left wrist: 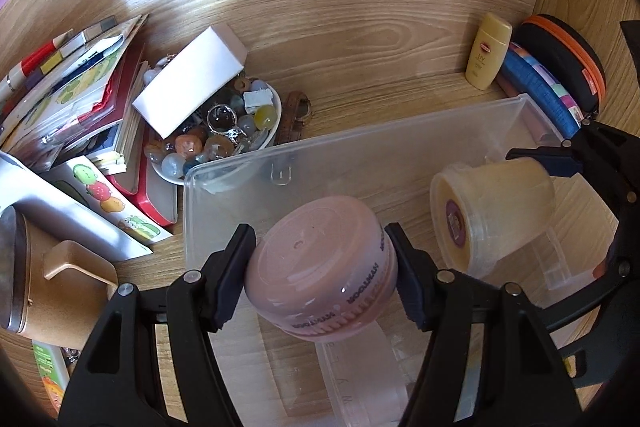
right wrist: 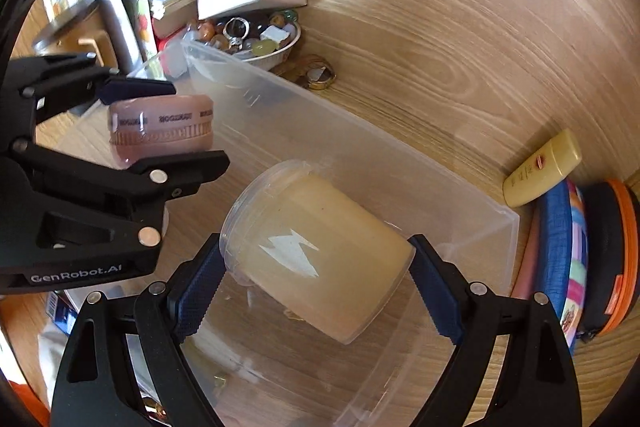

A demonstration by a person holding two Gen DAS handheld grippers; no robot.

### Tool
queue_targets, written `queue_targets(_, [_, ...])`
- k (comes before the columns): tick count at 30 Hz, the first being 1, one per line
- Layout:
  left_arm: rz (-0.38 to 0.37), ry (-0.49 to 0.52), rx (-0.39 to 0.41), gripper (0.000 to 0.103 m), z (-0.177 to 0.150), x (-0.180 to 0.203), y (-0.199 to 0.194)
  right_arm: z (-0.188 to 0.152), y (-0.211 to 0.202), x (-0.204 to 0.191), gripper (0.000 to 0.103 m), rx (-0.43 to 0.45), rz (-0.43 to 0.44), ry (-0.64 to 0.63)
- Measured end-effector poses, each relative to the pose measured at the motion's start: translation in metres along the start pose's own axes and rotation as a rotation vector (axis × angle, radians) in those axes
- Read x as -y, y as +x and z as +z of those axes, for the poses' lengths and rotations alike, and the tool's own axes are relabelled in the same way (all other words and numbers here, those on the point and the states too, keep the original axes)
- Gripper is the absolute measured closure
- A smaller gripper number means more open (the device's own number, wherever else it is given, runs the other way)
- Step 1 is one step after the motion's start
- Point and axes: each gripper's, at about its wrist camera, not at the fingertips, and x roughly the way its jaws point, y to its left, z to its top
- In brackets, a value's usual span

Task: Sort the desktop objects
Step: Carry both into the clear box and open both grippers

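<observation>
The left gripper (left wrist: 320,271) clamps a round pink plastic jar (left wrist: 320,267) and the right gripper (right wrist: 316,291) clamps a pale yellow tub (right wrist: 320,259), both above the clear plastic bin (left wrist: 360,147), so sorting seems only begun, since the white bowl of beads (left wrist: 224,135) at ten o'clock of the bin and the yellow bottle (left wrist: 488,51) at one o'clock are not sorted.

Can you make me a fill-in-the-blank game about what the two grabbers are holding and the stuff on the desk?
1. The left gripper is shut on a round jar whose colour is ____.
2. The right gripper holds a pale yellow tub over the clear plastic ____.
3. The white bowl beside the box is full of colourful ____.
4. The small yellow bottle stands ____ the clear box, not in it.

Missing words: pink; box; beads; outside
</observation>
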Motion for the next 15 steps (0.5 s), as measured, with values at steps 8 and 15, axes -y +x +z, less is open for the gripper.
queue_targets(8, [0.003, 0.028, -0.037, 0.038, -0.0015, 0.0033, 0.0034, 0.0013, 0.0044, 0.0015, 0.015, -0.037, -0.007, 0.011])
queue_targets(15, [-0.022, 0.03, -0.054, 0.035, -0.0017, 0.0007, 0.0024, 0.0011, 0.0047, -0.0011, 0.014, -0.038, -0.068, 0.008])
